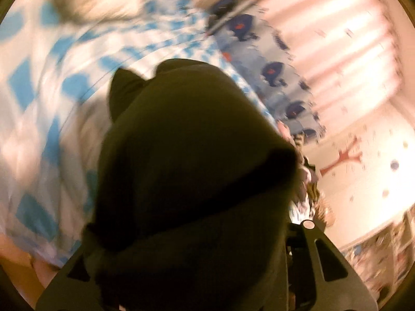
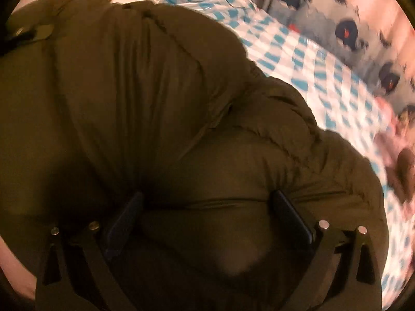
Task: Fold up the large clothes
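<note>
**Inspector:** Right wrist view is showing the dark olive quilted puffer jacket (image 2: 145, 98) lying across a blue-and-white checked plastic sheet (image 2: 311, 59) on the bed, spread flat for folding. The right hand-held gripper (image 2: 207, 212) is standing wide, its pads pressing into a padded fold at either side.

**Assistant:** And the left?

**Inspector:** The left hand-held gripper (image 1: 192, 254) is buried under bunched jacket fabric; I cannot tell how its jaws are standing. Judging by the drape, it is lifting that part, probably to bring it over.
</note>
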The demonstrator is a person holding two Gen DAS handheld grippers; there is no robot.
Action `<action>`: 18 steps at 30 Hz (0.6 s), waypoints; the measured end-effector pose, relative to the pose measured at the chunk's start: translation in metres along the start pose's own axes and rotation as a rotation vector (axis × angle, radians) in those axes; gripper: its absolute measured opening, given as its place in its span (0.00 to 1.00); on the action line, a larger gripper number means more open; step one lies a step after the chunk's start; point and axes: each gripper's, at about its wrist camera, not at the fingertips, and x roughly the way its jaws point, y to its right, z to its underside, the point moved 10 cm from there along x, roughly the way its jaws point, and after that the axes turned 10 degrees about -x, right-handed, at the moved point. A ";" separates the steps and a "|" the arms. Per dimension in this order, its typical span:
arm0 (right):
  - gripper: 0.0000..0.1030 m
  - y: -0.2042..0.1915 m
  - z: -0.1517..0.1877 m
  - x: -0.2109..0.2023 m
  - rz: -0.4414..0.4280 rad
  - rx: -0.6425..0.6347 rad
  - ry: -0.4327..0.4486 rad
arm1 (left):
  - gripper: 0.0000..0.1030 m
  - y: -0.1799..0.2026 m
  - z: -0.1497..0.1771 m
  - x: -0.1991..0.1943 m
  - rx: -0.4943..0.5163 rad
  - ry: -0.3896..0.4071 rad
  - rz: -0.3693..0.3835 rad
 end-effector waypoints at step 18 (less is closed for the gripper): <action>0.93 0.157 0.096 -0.097 -0.936 1.029 0.573 | 0.29 0.205 0.103 0.062 0.784 -0.137 -0.110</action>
